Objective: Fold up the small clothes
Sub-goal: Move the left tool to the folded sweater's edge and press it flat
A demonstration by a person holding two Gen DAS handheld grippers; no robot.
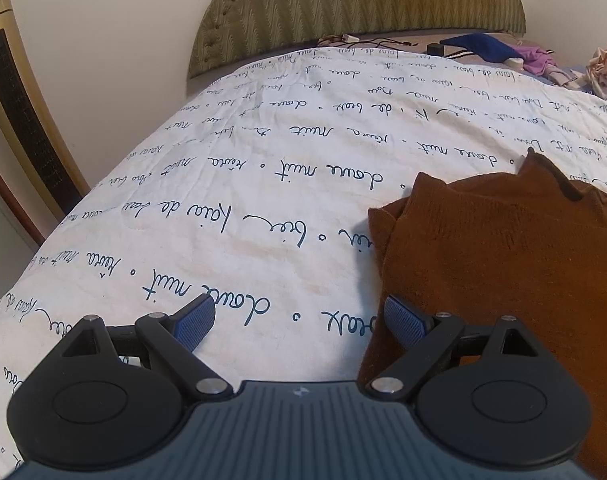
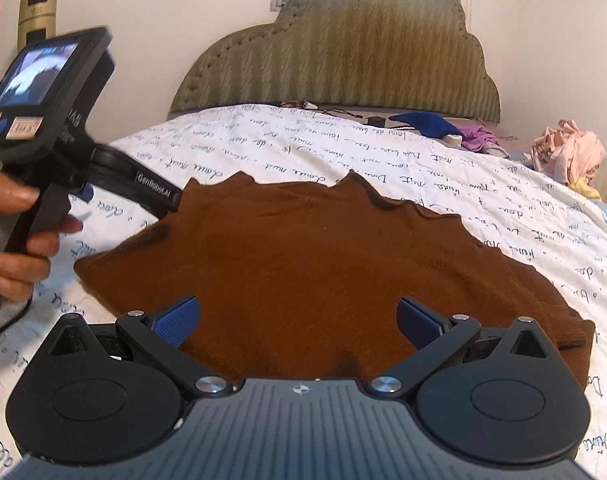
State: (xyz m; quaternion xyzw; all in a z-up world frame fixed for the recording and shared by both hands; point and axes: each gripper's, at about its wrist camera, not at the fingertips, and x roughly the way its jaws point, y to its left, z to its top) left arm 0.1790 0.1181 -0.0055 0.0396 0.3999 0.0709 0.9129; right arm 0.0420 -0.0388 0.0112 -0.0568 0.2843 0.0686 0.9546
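Note:
A brown knit garment [image 2: 303, 264] lies flat on the white bedspread with blue script [image 2: 383, 160]. In the left wrist view the garment [image 1: 503, 248] fills the right side. My left gripper [image 1: 299, 320] is open and empty, low over the bedspread at the garment's left edge, its right finger over the fabric. My right gripper [image 2: 299, 320] is open and empty, hovering over the garment's near edge. The left gripper's body [image 2: 63, 128], held by a hand, shows at the left of the right wrist view, its tips hidden at the garment's left corner.
A padded olive headboard [image 2: 335, 64] stands at the far end. Cables and a charger [image 2: 367, 120], a blue cloth [image 2: 427, 122], a purple cloth [image 2: 479, 136] and a pink clothes pile [image 2: 567, 152] lie at the far right. A gold tower appliance [image 1: 19, 120] stands left of the bed.

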